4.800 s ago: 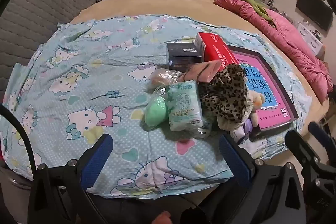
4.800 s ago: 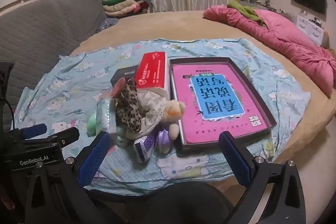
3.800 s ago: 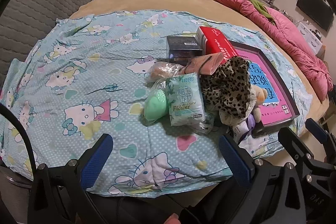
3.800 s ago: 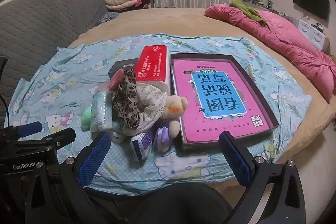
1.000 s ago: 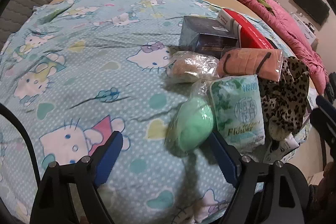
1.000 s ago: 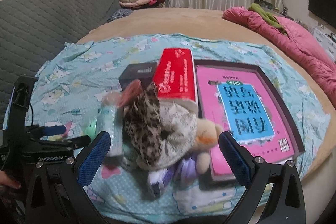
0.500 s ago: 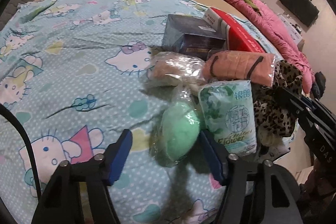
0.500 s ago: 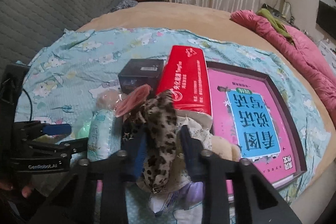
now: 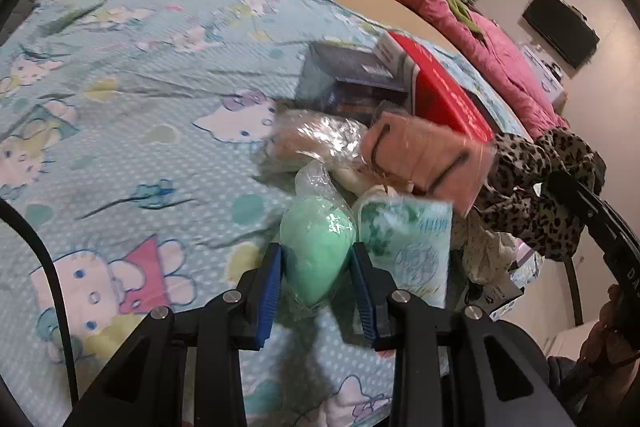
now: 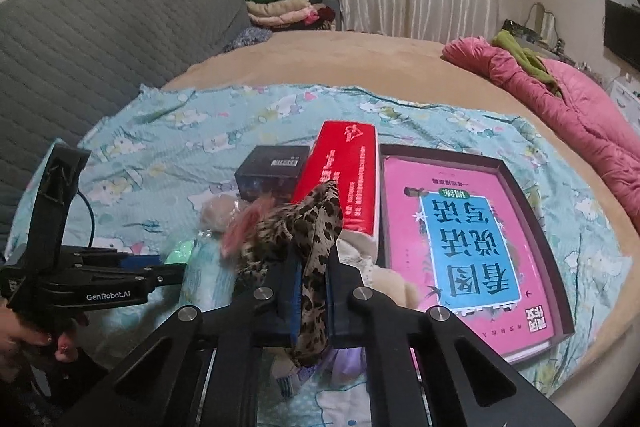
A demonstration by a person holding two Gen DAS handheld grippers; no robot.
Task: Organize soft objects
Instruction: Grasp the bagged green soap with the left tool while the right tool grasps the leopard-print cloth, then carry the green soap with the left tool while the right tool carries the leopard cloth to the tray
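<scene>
A pile of soft things lies on the Hello Kitty sheet. My left gripper is closing, and its blue pads press a mint-green soft ball in a clear bag. Next to the ball are a tissue pack, a pink packet and a beige bagged item. My right gripper is closing too, pinching a leopard-print cloth that stands up between its pads. In the right wrist view the left gripper shows at the left, held by a hand.
A red box and a dark box stand behind the pile. To the right lies a dark tray holding a pink book. A plush toy lies under the cloth. A pink quilt covers the bed's far right.
Both grippers moved in on the pile and closed from wide open: the left onto the green bagged ball, the right onto the leopard cloth, which now stands lifted.
</scene>
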